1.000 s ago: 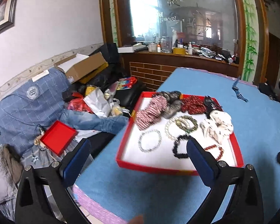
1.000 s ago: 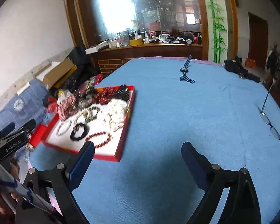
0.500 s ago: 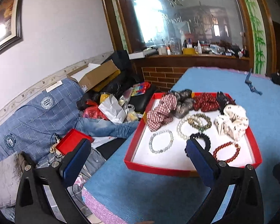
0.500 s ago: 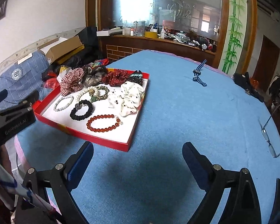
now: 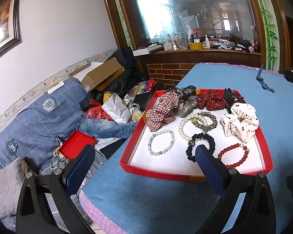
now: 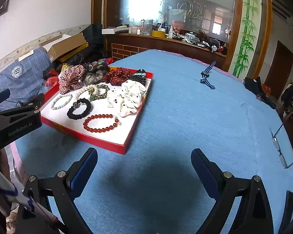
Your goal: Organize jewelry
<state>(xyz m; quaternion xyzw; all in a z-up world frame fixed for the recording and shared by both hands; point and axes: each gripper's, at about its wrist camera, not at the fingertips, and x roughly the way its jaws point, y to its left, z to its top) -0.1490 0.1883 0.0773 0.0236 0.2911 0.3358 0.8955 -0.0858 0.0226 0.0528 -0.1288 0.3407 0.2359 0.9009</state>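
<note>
A red tray (image 5: 160, 172) with a white floor lies near the left edge of the blue table. It holds a red bead bracelet (image 5: 243, 157), a black scrunchie band (image 5: 212, 142), a pale bead bracelet (image 5: 150, 143), a white dotted scrunchie (image 5: 242, 120), a plaid scrunchie (image 5: 164, 109) and several more pieces. My left gripper (image 5: 144, 152) hangs open just before the tray's near rim, holding nothing. My right gripper (image 6: 144, 153) is open and empty over bare cloth, to the right of the tray's (image 6: 105, 142) near corner. The red bracelet (image 6: 99, 130) lies closest to it.
Spectacles (image 6: 279, 148) lie at the table's right edge and a striped strap (image 6: 206, 76) at the far side. A cluttered sofa (image 5: 39, 120) with a small red box (image 5: 76, 146) stands left of the table's edge (image 5: 91, 210). The blue cloth right of the tray is bare.
Both cameras have drawn nearer to the tray, which now looks larger and more central. Both grippers stay open and empty. The tray's contents have not moved.
</note>
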